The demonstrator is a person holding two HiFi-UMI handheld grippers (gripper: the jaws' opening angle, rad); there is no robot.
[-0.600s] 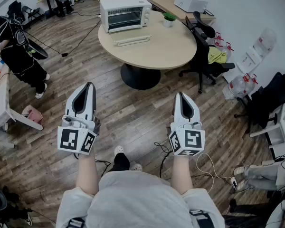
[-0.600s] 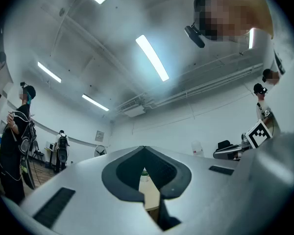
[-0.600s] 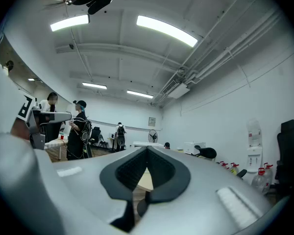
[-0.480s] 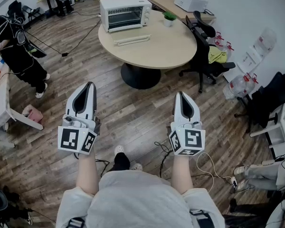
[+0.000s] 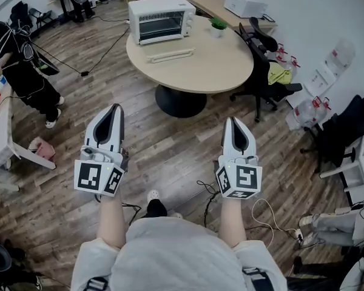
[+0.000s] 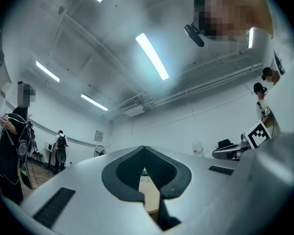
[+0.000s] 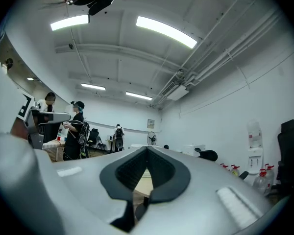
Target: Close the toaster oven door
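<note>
Tongs both clenched and empty: left gripper (image 5: 114, 109) at 7 o'clock of head view, right gripper (image 5: 231, 121) at 5 o'clock. Tips pressed together, nothing between, both pointing toward 12 over wood floor (image 5: 170, 144).

Well apart from toaster oven (image 5: 161, 18), which sits up at 12 o'clock on far-left edge of round table (image 5: 212, 65). Looks open: rack visible inside, white handle bar (image 5: 170, 54) low on the tabletop at 6 o'clock of the oven. Probably the folded-down glass door's handle; glass too faint to confirm.

Step in hand, judged: approach, no contact yet.
- Walk toward 12 and stop with table edge just ahead.
- Keep one gripper clenched and use it as a pusher; no grasp needed.
- Come under handle bar from its 6 o'clock side.
- Lift in an arc up and toward the oven front, following the hinge, not a straight shove.
- Steady oven top with the other gripper in case of sliding; light body on smooth table, probably skids.
- Finish with a firm press at door top until flush.
- Mind potted plant (image 5: 216, 24) at 3 o'clock of the oven.

Counts:
- 2 grippers
- 1 toaster oven
- 1 handle bar
- 1 round table
- 1 potted plant
- at least 1 black office chair (image 5: 261, 53), at 3 o'clock of the table
- 1 standing person (image 5: 21, 59), at 10 o'clock
</note>
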